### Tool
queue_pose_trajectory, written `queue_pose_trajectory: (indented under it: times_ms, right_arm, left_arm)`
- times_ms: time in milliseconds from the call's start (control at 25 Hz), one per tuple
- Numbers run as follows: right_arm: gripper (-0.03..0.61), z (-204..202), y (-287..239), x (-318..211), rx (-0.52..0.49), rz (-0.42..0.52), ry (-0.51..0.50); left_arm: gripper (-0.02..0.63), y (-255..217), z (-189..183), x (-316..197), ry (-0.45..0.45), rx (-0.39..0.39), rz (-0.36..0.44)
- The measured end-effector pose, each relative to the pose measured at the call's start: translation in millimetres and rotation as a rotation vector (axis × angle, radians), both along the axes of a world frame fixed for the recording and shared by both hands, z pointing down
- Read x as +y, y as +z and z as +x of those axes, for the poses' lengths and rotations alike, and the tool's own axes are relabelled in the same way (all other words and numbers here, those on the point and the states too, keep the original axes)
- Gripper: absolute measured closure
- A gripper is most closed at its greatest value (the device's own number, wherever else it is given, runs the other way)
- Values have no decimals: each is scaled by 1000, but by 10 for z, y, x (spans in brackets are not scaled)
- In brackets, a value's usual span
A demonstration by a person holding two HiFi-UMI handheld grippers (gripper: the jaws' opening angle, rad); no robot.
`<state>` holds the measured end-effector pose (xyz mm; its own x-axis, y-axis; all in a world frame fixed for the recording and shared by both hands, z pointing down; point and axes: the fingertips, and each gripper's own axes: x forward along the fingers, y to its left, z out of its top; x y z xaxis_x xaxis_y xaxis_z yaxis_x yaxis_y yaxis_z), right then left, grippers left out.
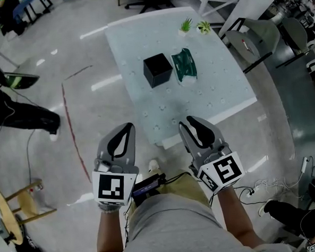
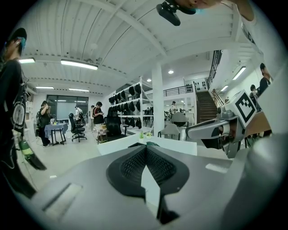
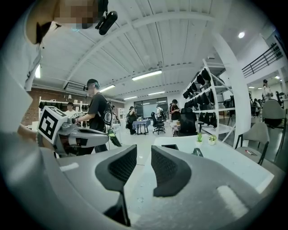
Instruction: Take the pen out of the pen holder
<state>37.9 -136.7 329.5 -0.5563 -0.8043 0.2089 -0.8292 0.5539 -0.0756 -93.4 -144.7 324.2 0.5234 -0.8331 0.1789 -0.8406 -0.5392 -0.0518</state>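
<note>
A black box-shaped pen holder point(image 1: 158, 69) stands on the white table point(image 1: 141, 38). Beside it on the right lies a dark green object point(image 1: 184, 64). I cannot make out a pen. Both grippers hover over the floor short of the table's near edge, pointing toward it. My left gripper point(image 1: 127, 128) has its pads touching at the tips with nothing between them point(image 2: 145, 147). My right gripper point(image 1: 192, 122) stands open with a clear gap between its pads point(image 3: 144, 150). In the right gripper view the holder point(image 3: 170, 147) and green object point(image 3: 196, 152) sit far ahead.
Two small potted plants point(image 1: 185, 25) point(image 1: 203, 27) stand at the table's far edge. A grey chair point(image 1: 256, 37) is at the table's right. A person point(image 1: 18, 112) stands at the left, a wooden stool point(image 1: 29, 200) lower left, and cables point(image 1: 257, 188) lie on the floor at the right.
</note>
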Motion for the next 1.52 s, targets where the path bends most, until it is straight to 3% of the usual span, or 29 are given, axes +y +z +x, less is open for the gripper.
queue_pose_trajectory:
  times_ms: [520,1520]
  right_arm:
    - [474,-17,123,-144,35,-13,4]
    - [460,-113,361,-881,91,-29,-105]
  left_arm:
    - [598,57,-149,-119,-44,15,2]
    - [598,99,-262,-379,-191,20,-8]
